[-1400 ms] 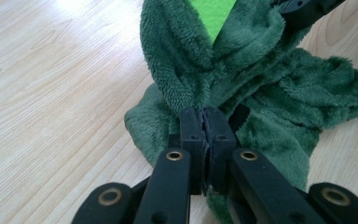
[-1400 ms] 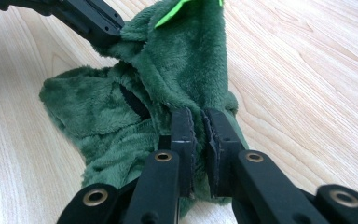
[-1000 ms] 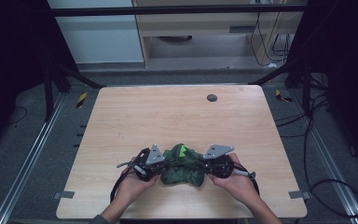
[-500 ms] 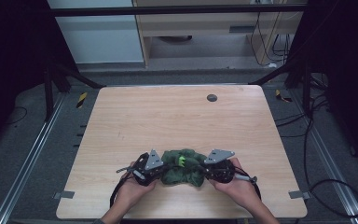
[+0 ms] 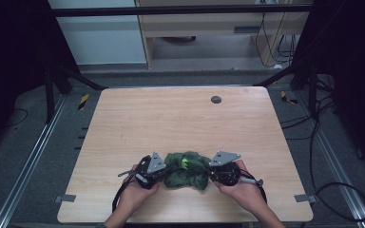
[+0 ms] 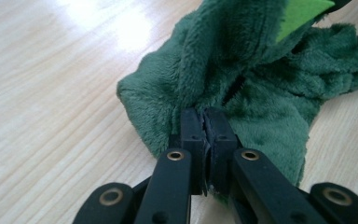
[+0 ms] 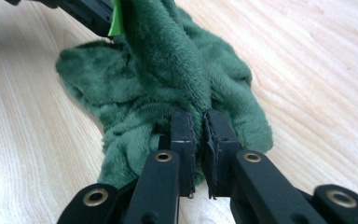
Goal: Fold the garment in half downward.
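near the front edge of the table (image 5: 123, 118), in the middle, we have a soft green cloth (image 5: 186, 170) all bunched up. our left gripper (image 5: 158, 167) pinches its left side tight, and our right gripper (image 5: 217, 169) pinches its right side tight. we think we hold both ends like this so we can pull the cloth out flat. a bright green bit (image 5: 184, 163) pokes up on top.

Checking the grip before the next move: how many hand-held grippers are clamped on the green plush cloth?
2. The left hand-held gripper pinches the green plush cloth at its left edge; the right hand-held gripper pinches its right edge.
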